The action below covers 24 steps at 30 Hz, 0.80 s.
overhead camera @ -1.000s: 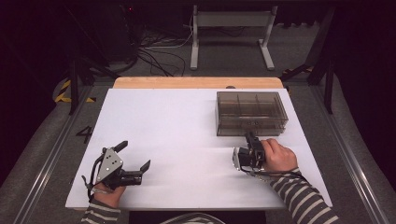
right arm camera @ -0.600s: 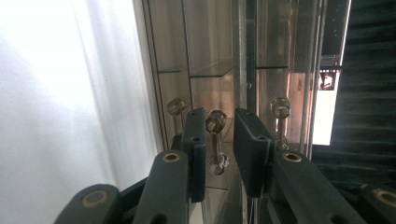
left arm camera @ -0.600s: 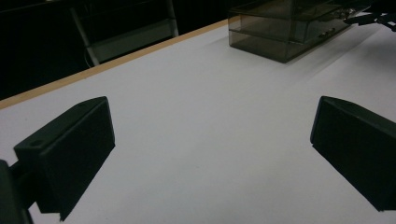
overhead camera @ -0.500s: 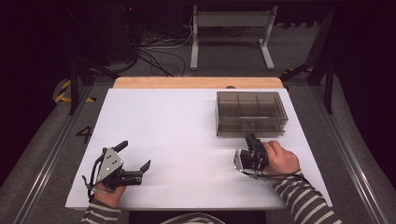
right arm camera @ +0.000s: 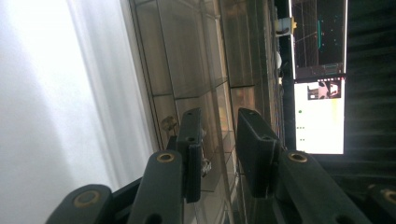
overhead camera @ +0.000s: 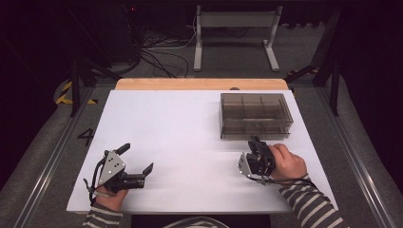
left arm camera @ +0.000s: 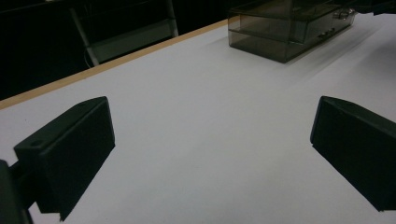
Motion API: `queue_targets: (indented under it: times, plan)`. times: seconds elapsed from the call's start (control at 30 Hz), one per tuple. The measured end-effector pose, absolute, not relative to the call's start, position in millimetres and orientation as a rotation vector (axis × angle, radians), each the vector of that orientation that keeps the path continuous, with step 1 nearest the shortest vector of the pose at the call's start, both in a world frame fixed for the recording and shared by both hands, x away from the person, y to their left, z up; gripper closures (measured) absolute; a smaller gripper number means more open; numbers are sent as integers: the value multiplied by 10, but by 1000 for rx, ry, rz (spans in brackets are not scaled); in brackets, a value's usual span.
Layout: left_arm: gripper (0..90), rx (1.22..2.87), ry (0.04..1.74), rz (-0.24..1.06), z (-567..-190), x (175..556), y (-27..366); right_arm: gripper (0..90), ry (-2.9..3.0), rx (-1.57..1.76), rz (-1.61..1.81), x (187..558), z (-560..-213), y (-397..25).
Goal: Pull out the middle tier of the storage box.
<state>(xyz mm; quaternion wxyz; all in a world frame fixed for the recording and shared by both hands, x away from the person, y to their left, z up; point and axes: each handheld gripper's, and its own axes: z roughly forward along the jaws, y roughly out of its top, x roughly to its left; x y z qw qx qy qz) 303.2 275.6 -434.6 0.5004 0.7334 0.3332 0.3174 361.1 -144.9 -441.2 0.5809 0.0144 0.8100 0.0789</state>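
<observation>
Fig.: smoked plastic drawer box (overhead camera: pixel 255 115) near tabletop's far right corner. Right gripper (overhead camera: pixel 254 144), turned sideways, jaws narrowly apart w/ nothing held, approaches drawer knob (right arm camera: pixel 168 123). Left gripper (overhead camera: pixel 138 159), wide open, idle by near left edge. Risk: misaligned jaws may slip off the small knob, shoving the box.

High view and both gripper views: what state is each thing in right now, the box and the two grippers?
Smoky clear box: lying flat at the table's far right, looks closed, compartments look empty.
Left gripper: jaws wide open, nothing between them, low at the near left of the table.
Right gripper: jaws narrowly apart, holding nothing, pointed at the box's front.
White table: bare apart from the box.
</observation>
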Motion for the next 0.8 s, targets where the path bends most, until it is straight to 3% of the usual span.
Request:
queue_targets:
  times: [0.8]
  plan:
    - [5,1776,807,768,-4348,3042,2757,530,2087,160,528,3605,-4073,-1608]
